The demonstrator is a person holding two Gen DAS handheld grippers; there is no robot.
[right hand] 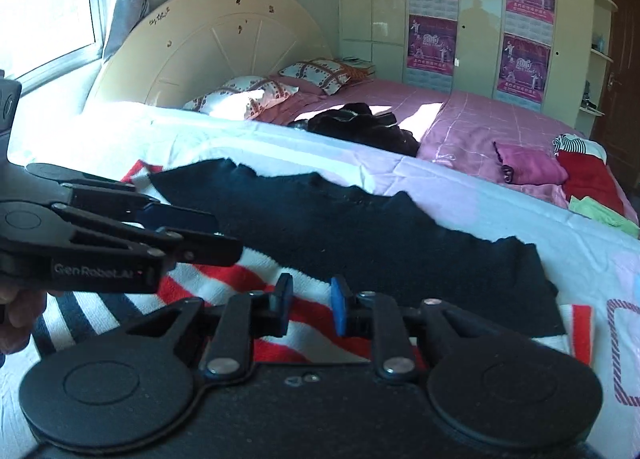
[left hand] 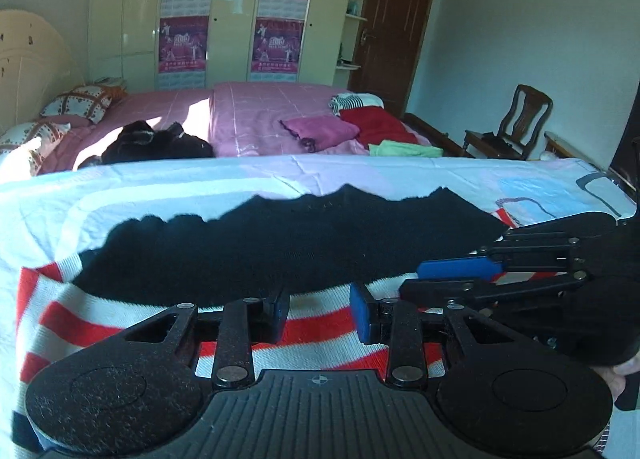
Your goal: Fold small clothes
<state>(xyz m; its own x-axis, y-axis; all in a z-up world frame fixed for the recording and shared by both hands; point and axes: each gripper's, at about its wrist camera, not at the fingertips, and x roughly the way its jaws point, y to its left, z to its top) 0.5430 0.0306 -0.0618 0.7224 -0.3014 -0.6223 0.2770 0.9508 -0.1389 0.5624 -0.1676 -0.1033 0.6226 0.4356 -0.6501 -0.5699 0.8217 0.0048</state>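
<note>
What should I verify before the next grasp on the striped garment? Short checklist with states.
1. Left gripper open: ok, jaws apart with nothing between them.
2. Right gripper open: ok, jaws apart and empty.
3. Both over the red-and-white striped knit garment: ok, stripes show between each pair of jaws.
4. Black fabric panel lying flat: not ok, its far edge is jagged and wavy.
5. Grippers clear of each other: cannot tell, they sit very close side by side.
6. Fingertips touching cloth: cannot tell from these angles.
</note>
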